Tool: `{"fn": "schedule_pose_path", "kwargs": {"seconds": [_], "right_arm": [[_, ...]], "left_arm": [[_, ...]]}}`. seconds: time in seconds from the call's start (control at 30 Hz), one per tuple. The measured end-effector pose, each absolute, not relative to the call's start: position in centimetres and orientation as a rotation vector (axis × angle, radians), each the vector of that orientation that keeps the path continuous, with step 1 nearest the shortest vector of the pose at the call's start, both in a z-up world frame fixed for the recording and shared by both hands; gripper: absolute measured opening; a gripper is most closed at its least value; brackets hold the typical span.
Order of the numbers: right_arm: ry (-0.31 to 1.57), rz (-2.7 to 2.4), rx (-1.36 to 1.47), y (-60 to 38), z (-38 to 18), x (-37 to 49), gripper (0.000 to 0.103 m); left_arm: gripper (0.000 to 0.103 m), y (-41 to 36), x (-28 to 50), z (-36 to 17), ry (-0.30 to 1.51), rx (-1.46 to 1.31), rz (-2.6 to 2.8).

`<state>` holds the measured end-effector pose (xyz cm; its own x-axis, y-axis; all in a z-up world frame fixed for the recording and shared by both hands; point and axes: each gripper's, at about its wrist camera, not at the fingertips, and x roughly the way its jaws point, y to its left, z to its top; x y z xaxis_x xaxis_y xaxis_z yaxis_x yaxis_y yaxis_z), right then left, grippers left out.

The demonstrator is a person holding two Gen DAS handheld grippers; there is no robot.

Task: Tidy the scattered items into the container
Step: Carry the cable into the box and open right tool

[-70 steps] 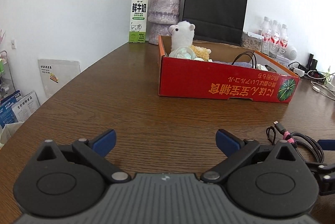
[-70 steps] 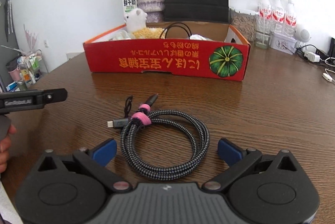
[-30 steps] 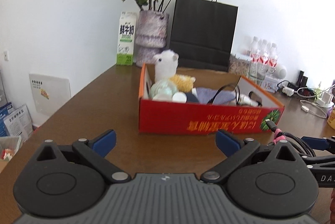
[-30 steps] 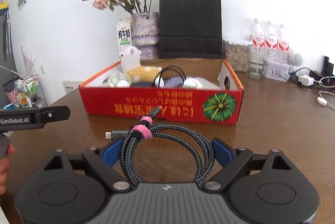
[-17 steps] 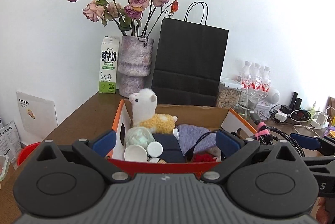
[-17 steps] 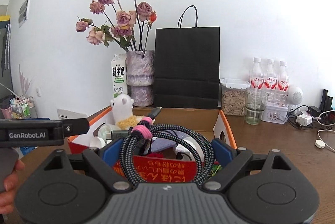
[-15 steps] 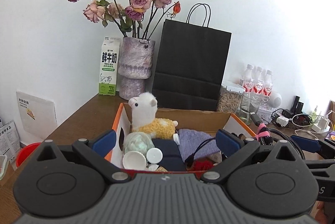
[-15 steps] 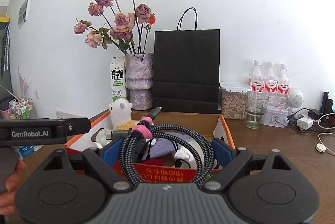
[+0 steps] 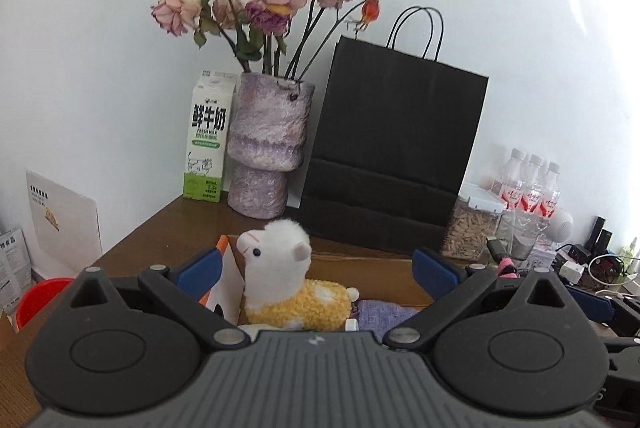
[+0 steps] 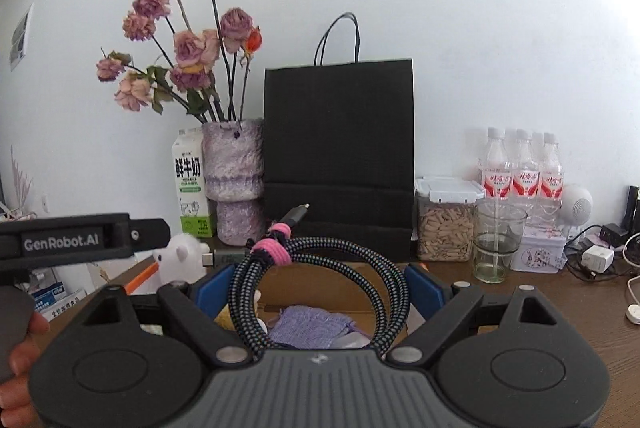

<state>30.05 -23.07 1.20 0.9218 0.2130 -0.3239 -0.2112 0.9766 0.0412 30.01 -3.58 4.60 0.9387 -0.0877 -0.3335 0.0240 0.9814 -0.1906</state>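
Braided black-and-grey cable (image 10: 320,292), coiled and bound with a pink tie (image 10: 274,252), sits pinched across its width between the blue pads of the right gripper (image 10: 319,288); jaws stand wide because the coil is wide. Both pads touch the outer turns. One plug sticks up and forward from the tie, the other points left.

The coil hangs over the open cardboard box (image 10: 320,288). Far wall of the box shows through the loop. Below the loop: a purple knitted cloth (image 10: 308,324) on the box floor.

Left gripper (image 9: 316,272): jaws spread, nothing between the pads. It is also over the box, near the left end wall, whose orange edge (image 9: 221,242) shows just inside the left pad. Plush alpaca (image 9: 280,280) sits upright against that end, filling the left corner. Free floor lies to the right of the plush, around the purple cloth.

From the right wrist view the left gripper's body enters at the left, close beside the cable's left plug, not touching.

Behind the box's far edge: black paper bag (image 10: 338,163), vase of dried roses (image 10: 234,179), milk carton (image 10: 191,183). Right of it, bare wooden table (image 10: 580,292), then a glass (image 10: 496,244) and bottles.
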Motion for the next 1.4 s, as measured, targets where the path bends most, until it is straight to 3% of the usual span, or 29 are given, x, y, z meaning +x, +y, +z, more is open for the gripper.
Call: {"fn": "schedule_pose_path", "kwargs": {"seconds": [0.43, 0.5, 1.4], "right_arm": [[0.389, 0.208, 0.027, -23.6, -0.4, 31.6, 0.092], [0.376, 0.207, 0.041, -23.9, -0.2, 31.5, 0.103], [0.356, 0.200, -0.038, -23.4, 1.6, 28.1, 0.103]], "left_arm": [[0.103, -3.4, 31.5, 2.9, 0.406, -0.146, 0.001], [0.103, -3.4, 31.2, 3.2, 0.394, -0.134, 0.000], [0.103, -3.6, 27.6, 4.8, 0.344, -0.080, -0.007]]}}
